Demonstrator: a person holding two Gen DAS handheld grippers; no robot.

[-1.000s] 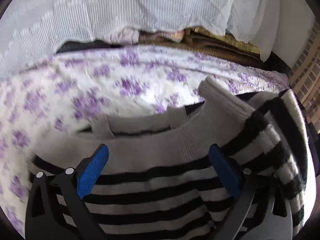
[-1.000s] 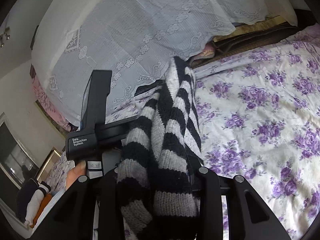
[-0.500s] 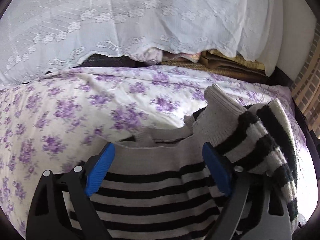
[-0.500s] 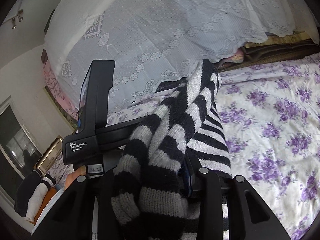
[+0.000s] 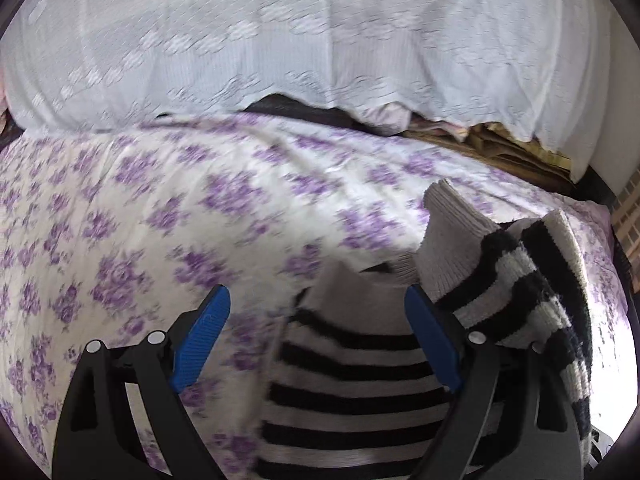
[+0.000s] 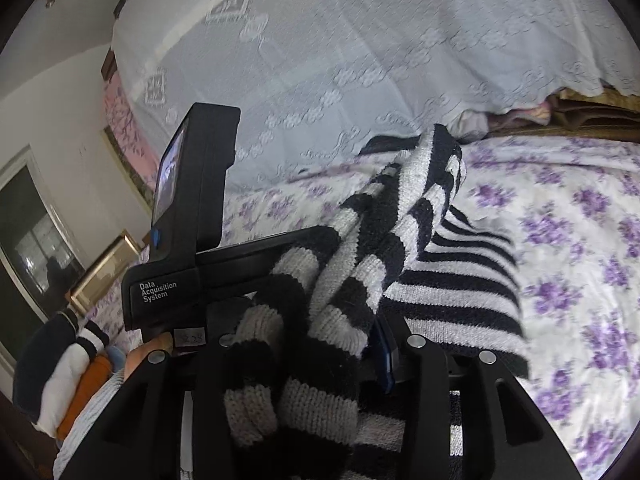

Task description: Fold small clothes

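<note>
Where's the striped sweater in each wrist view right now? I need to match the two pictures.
Left wrist: striped sweater at lower centre, on the floral sheet, a sleeve bunched at lower right.
Right wrist: sweater fills the lower centre, bunched between the right gripper's fingers, its body spread to the right.
Shared landmark: white lace cover across the top of both views.

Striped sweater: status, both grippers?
Left gripper open, clamping nothing. Right gripper jaws just opening, striped sweater bunched between them. Sweater body lies on floral bedspread. Nothing in the way.
</note>
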